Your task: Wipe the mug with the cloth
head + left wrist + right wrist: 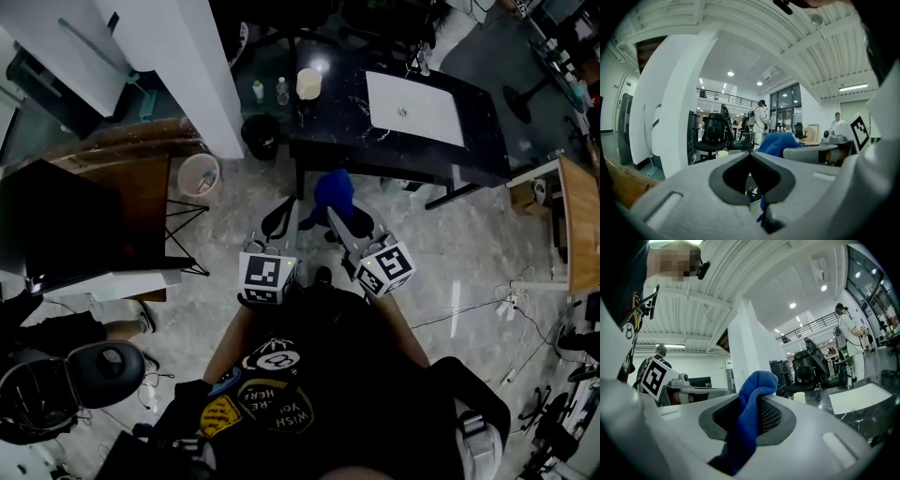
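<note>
Two bottles beside mug; right gripper pinches cloth.

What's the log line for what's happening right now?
left gripper: shut, empty | right gripper: shut on blue cloth | mug: on black table, not yet reached

Head view is looking dim w/ hard contrast: bottom centre is sinking into near-black, while the white pillar at upper left is blowing out. A lamp is glaring on the black table at top centre. Both gripper views are bending strongly at the edges, w/ black corners. Ceiling lights are shining in the upper part, the bottom foreground is blurring, and only the cloth is showing fairly sharp.
</note>
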The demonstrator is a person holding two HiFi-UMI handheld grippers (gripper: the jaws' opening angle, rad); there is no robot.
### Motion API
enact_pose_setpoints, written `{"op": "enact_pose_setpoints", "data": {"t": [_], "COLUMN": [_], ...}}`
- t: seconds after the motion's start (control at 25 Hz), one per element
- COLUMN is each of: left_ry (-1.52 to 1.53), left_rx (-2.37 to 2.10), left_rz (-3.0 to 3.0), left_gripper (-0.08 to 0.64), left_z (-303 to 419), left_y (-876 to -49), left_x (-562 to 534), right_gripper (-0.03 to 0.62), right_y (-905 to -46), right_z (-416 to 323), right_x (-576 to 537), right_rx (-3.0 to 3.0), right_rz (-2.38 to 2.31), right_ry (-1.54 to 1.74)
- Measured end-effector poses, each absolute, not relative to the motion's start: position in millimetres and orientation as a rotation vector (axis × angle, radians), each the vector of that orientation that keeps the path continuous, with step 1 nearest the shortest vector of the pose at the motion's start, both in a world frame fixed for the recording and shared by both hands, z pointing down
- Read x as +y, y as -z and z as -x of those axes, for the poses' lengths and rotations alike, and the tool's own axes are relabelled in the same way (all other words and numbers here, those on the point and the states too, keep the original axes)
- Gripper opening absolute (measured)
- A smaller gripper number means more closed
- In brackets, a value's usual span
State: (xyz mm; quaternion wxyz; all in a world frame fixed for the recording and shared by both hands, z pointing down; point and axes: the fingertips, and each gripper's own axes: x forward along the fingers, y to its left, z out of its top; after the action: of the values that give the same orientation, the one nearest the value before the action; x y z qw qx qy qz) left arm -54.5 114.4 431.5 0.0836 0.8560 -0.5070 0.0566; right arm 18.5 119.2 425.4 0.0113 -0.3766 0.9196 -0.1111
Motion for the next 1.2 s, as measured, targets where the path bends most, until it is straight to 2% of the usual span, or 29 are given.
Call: {"op": "enact_pose_setpoints", "data": {"t": [0.76,1.2], "left_ry": [-0.169,-0.245], "left_rx": [-1.428,-1.435], "left_rz": [-2.533,-2.422], "left_gripper": [0.005,0.005], "left_z": [93,72], "left_y": [-460,-514], "left_x": [65,-108], "right_gripper": [0.087,0.087], "right_y": [-460,-535], "right_z": [-2,-35], "right_x": [61,-108], "right_rx": [2.855,2.959], "right_rz": [1.345,1.33], "right_ry": [0.412,0.536]}}
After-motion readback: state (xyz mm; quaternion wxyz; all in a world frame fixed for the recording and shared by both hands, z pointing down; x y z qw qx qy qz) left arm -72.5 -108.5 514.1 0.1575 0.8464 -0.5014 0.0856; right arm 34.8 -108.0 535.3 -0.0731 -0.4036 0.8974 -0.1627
